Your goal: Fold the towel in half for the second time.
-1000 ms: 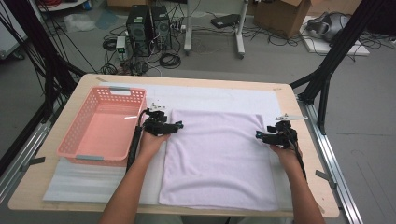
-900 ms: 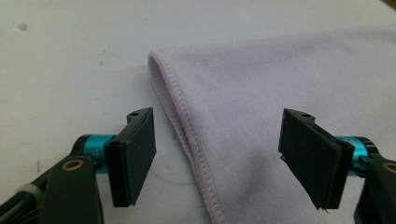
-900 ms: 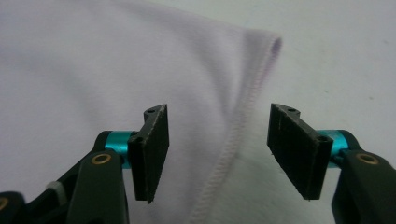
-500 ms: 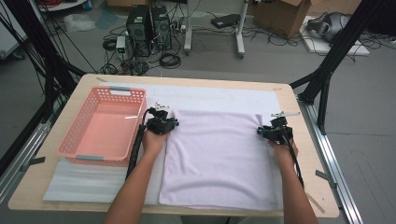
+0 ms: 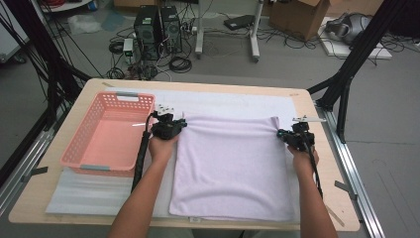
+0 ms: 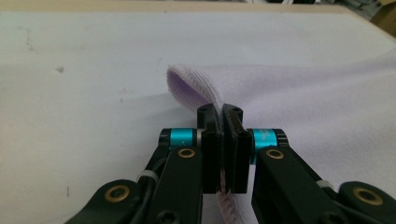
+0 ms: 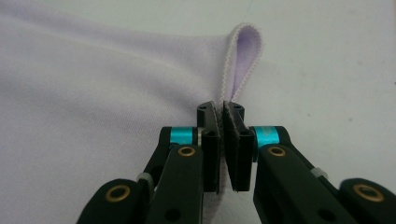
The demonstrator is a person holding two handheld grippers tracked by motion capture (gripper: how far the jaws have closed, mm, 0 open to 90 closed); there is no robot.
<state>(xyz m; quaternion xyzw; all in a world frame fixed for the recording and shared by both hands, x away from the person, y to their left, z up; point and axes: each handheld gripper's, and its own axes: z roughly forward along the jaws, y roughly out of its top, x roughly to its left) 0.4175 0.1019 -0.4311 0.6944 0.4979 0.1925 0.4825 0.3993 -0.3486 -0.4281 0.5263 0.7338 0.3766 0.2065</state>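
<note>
Nearest the person, the lilac towel (image 5: 230,168) lies spread flat on a white sheet (image 5: 223,101) covering the wooden surface (image 5: 327,173); its near edge sits close to the surface's front rim.

Further in, both forearms reach to the towel's far corners. The left hand-held gripper (image 5: 173,130) has just been closing, and its jaws now stand clamped on the far left corner. In the left gripper view (image 6: 223,112) the cloth is pinched between the pads, with a small fold rising just beyond the tips. The right hand-held gripper (image 5: 287,136) has likewise just been closing and is now clamped on the far right corner. In the right gripper view (image 7: 220,109) the hemmed edge stands up in a loop past the jaws.

A pink basket (image 5: 89,136) stands just left of the left hand-held gripper, on the sheet.

Beyond the surface, computer towers (image 5: 158,25) and loose cables (image 5: 178,62) sit on the floor.
</note>
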